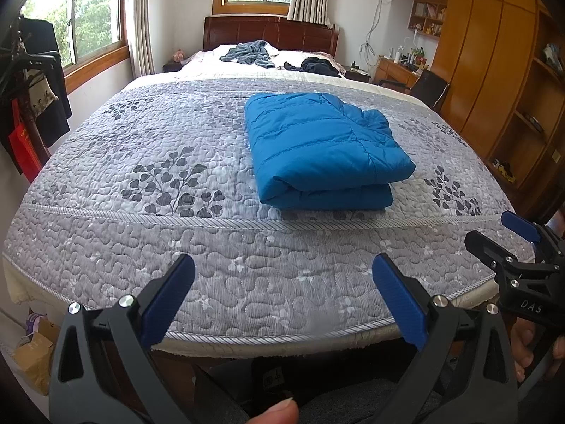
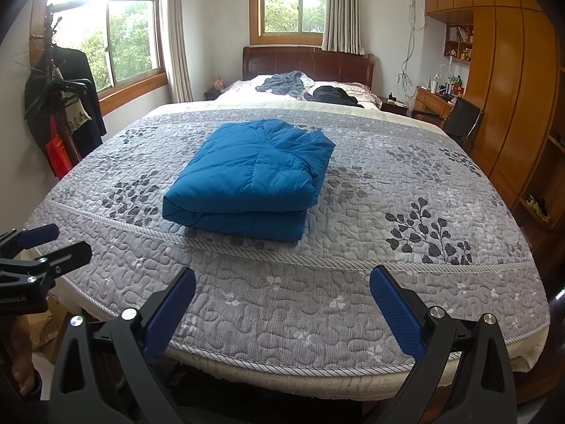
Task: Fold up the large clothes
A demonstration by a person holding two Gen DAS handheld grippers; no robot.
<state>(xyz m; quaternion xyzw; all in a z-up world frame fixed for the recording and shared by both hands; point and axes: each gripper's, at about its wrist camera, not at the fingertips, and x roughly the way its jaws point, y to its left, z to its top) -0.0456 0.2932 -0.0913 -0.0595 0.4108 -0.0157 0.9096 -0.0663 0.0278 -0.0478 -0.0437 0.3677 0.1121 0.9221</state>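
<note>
A blue quilted jacket (image 1: 325,148) lies folded into a thick rectangle on the grey leaf-patterned bedspread (image 1: 159,190); the right wrist view shows the jacket (image 2: 254,176) left of centre. My left gripper (image 1: 282,282) is open over the foot edge of the bed, well short of the jacket, with nothing between its blue pads. My right gripper (image 2: 282,293) is also open and empty at the same edge. In the left wrist view the right gripper (image 1: 501,233) shows at the right edge. The left gripper (image 2: 53,240) shows at the left edge of the right wrist view.
Crumpled grey clothes (image 1: 247,53) and dark clothes (image 1: 317,65) lie near the wooden headboard (image 1: 268,31). A coat rack with dark garments and a red bag (image 1: 24,148) stands left of the bed. A wooden wardrobe (image 1: 494,70), desk and black chair (image 1: 429,86) are on the right.
</note>
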